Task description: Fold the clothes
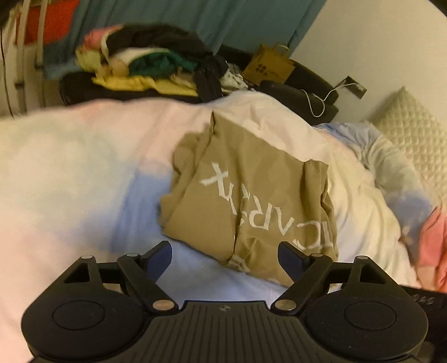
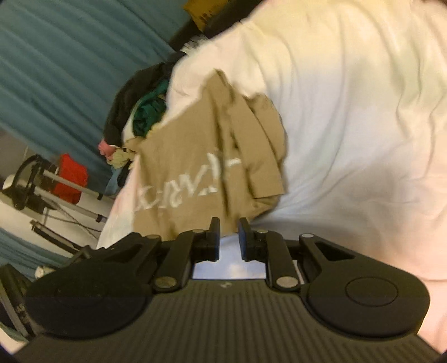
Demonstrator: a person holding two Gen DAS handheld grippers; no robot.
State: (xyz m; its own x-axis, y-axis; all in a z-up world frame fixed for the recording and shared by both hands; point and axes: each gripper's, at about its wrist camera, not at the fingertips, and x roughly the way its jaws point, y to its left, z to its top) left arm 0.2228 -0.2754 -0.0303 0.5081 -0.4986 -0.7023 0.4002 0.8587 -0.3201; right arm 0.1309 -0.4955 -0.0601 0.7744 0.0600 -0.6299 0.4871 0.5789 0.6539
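The bed (image 1: 83, 167) filled both views, spread with a pale cover (image 2: 349, 125) washed in pink, white and blue, wrinkled but mostly flat. Beyond it, far ahead of the left jaws, a teal curtain (image 1: 195, 16) hung behind a heap of clothes (image 1: 156, 61) in black, green, yellow and pink, with a brown paper bag (image 1: 268, 65) just to its right bearing small dark marks too small to read.

The tan shirt (image 1: 251, 195) lay on the cover, roughly folded into a creased block with loose folds bunched along one side. It sat directly ahead of the left jaws, its near edge just past their right finger, and likewise just ahead of the right jaws. White block letters ran across it; from the left wrist view they read upside down, and only "CAR" and an "X" could be made out.

The left gripper (image 1: 225, 255) hovered with its jaws spread wide, holding nothing. The right gripper (image 2: 228, 233) had its jaws drawn close with a narrow gap between them, nothing gripped.
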